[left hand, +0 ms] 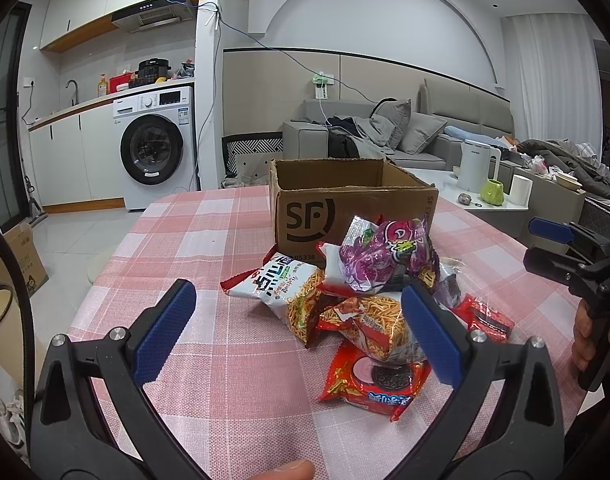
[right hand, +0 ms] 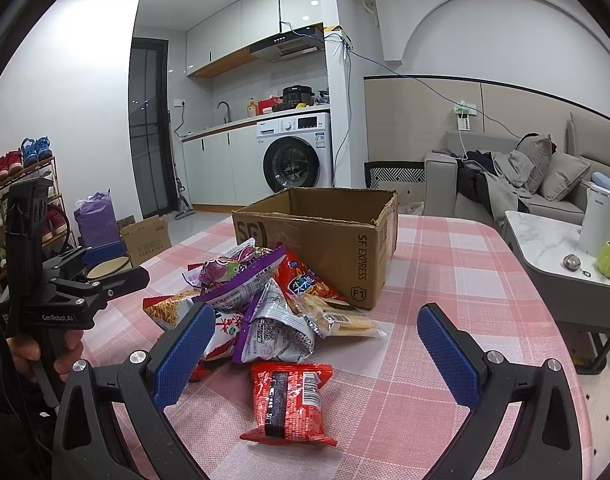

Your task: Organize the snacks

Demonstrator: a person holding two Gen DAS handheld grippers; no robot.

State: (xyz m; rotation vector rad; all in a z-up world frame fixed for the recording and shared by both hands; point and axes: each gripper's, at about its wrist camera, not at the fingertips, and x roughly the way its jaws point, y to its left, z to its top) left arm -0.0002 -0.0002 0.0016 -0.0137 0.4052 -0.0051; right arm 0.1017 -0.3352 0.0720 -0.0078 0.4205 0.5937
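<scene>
On the table [right hand: 445, 264], the cardboard box [right hand: 325, 240] stood at twelve o'clock. A heap of snack packets [right hand: 249, 300] lay touching its near side. One wrapped snack pack [right hand: 291, 404] lay apart at six o'clock of the heap.

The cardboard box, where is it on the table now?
The cardboard box stands open on the checked tablecloth, directly behind the snack pile, centre of both views.

Glossy foil snack packets [left hand: 369, 280], matt cardboard box [left hand: 345, 200]
</scene>
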